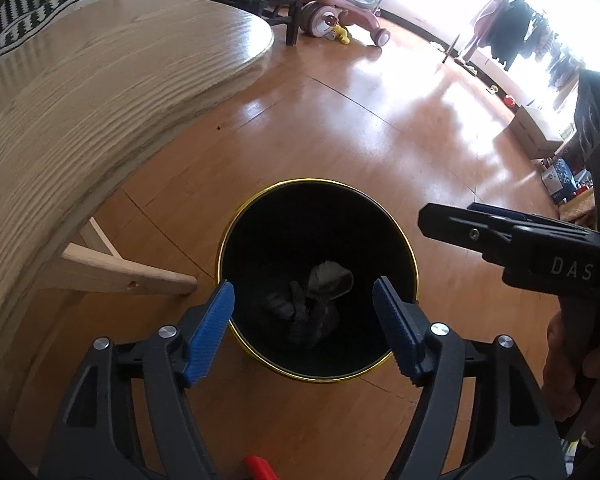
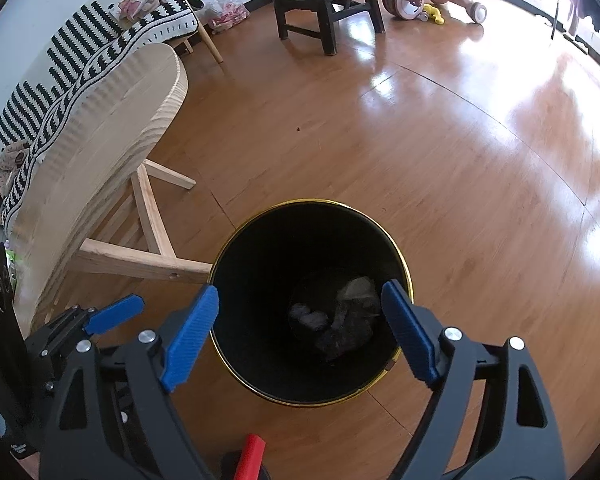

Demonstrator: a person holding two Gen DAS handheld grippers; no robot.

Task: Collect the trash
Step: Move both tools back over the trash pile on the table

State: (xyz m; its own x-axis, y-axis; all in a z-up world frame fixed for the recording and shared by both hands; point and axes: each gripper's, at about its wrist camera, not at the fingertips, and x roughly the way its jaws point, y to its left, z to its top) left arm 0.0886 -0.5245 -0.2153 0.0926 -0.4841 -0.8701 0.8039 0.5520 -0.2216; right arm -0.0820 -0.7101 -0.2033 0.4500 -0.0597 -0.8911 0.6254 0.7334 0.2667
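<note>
Both hand-held grippers hang empty over the bin, with the trash lying at its bottom.

We hold the left hand-held gripper (image 1: 304,308) and the right hand-held gripper (image 2: 300,320) with jaws spread wide and nothing between them, both tilted down over the black bin (image 1: 236,216) on the wood floor (image 1: 380,140) beside the desk (image 1: 100,100). The crumpled trash (image 1: 320,300) rests at the bottom, well below our pads. We judge it light, soft and easily crushed, like wadded paper or tissue, so a pinch across any bulging fold should hold it. The gold-rimmed bin looks thin and stiff, best gripped at its rim.
</note>
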